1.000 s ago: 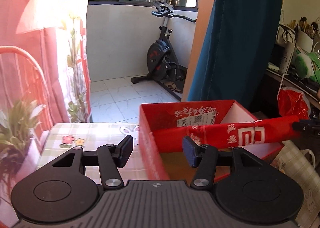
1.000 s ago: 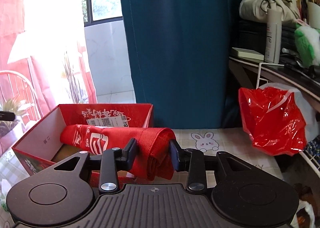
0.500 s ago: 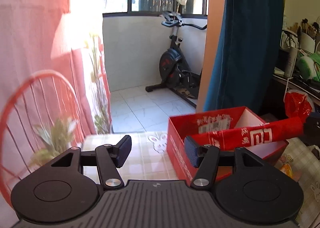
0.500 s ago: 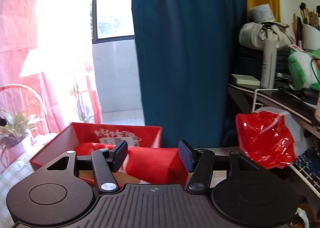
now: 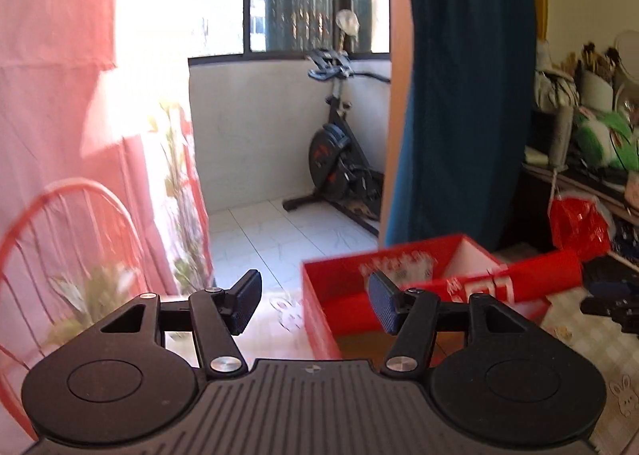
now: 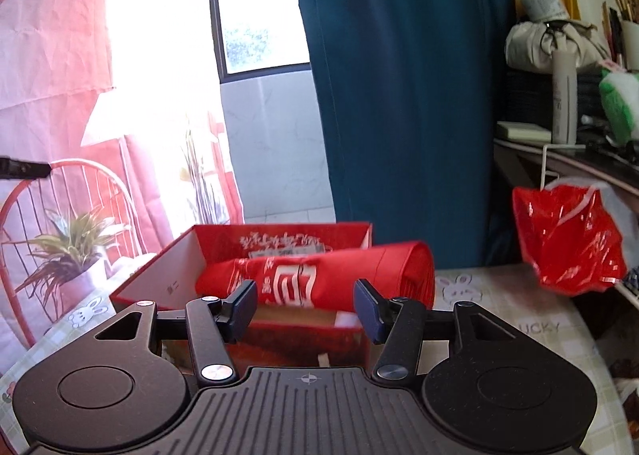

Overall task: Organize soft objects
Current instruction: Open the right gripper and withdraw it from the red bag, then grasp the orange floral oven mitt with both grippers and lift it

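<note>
Right wrist view: roll (image 6: 319, 275) lies across box (image 6: 159, 279) at twelve o'clock (overhanging); both tongs half-wide, empty. Advise tucking the overhang inside.

The left wrist view is smeared: the print on the red box (image 5: 339, 279) is unreadable, and so is the white lettering on the rolled red bag (image 5: 531, 279). The left gripper (image 5: 313, 303) covers part of that roll and the box's near wall. At the right edge a dark shape (image 5: 611, 305) is cut off, too blurred to name. From the right wrist, the right gripper (image 6: 305, 305) hides the box floor, and the potted plant (image 6: 72, 251) blocks part of the orange chair (image 6: 80, 175). The shelf clutter (image 6: 599, 68) runs out of frame.
</note>
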{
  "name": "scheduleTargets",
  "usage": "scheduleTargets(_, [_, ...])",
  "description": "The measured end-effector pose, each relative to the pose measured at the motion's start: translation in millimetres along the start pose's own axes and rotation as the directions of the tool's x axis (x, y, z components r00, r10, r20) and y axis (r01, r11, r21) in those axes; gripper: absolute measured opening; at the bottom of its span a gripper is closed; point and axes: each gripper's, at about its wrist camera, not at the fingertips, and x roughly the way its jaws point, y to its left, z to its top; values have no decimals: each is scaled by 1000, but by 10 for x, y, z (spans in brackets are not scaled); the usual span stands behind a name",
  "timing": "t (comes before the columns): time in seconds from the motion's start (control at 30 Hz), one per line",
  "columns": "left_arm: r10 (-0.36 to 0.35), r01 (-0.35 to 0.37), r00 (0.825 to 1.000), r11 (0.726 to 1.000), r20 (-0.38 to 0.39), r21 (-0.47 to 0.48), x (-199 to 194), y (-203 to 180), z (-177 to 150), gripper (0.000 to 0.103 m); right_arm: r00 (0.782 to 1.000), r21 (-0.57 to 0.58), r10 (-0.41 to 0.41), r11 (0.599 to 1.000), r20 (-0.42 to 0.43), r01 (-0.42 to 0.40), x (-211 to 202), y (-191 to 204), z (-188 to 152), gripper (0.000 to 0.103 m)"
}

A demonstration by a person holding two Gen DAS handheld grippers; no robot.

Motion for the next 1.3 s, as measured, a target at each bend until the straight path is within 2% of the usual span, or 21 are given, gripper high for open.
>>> scheduleTargets(0.2, [-47, 40, 992, 997, -114, -63, 293, -429, -435, 68, 999, -13, 9, 1000, -54, -10, 53, 33, -243, 50])
scheduleTargets(0.3, [-94, 78, 980, 992, -177, -99, 398, -616, -725, 68, 995, -14, 24, 1000, -102, -26, 116, 19, -379, 51])
scheduleTargets(0.43, [-146, 126, 960, 987, -238, -96, 504, -849, -1038, 68, 984, -14, 57, 998, -169, -60, 169, -32, -560, 54])
scheduleTargets(0.5, [-148, 125, 953, 987, -263, -104, 544, -935, -1170, 73, 978, -14, 62, 998, -199, -66, 191, -77, -646, 56])
scheduleTargets(0.7, [-143, 105, 942, 985, -305, -138, 682, -983, -1355, 78, 958, 19, 110, 994, -264, -109, 319, -160, -863, 59])
scheduleTargets(0.87, [-203, 141, 923, 969, -326, -205, 757, -991, -1357, 79, 953, 2, 130, 991, -274, -135, 416, -146, -846, 60])
scheduleTargets(0.93, [-192, 136, 928, 972, -318, -189, 747, -1037, -1344, 74, 951, -3, 138, 990, -276, -144, 432, -138, -802, 59])
scheduleTargets(0.97, [-183, 131, 930, 975, -318, -178, 734, -1061, -1332, 65, 950, -8, 140, 989, -277, -148, 431, -131, -779, 57])
scheduleTargets(1.03, [-139, 100, 936, 986, -322, -135, 711, -1113, -1296, 47, 953, -37, 130, 989, -275, -145, 405, -113, -720, 46])
scheduleTargets(1.07, [-129, 94, 938, 988, -322, -122, 702, -1125, -1271, 38, 955, -56, 118, 989, -274, -138, 394, -105, -690, 38])
scheduleTargets(1.1, [-131, 96, 940, 988, -315, -123, 673, -1103, -1249, 32, 956, -68, 111, 989, -272, -134, 370, -108, -661, 27])
scheduleTargets(1.2, [-140, 104, 948, 985, -286, -137, 581, -1051, -1177, 27, 957, -67, 126, 987, -261, -148, 281, -160, -571, 13])
scheduleTargets(1.3, [-118, 93, 959, 990, -256, -109, 489, -1073, -1089, 25, 958, -76, 152, 982, -244, -175, 185, -150, -489, 10])
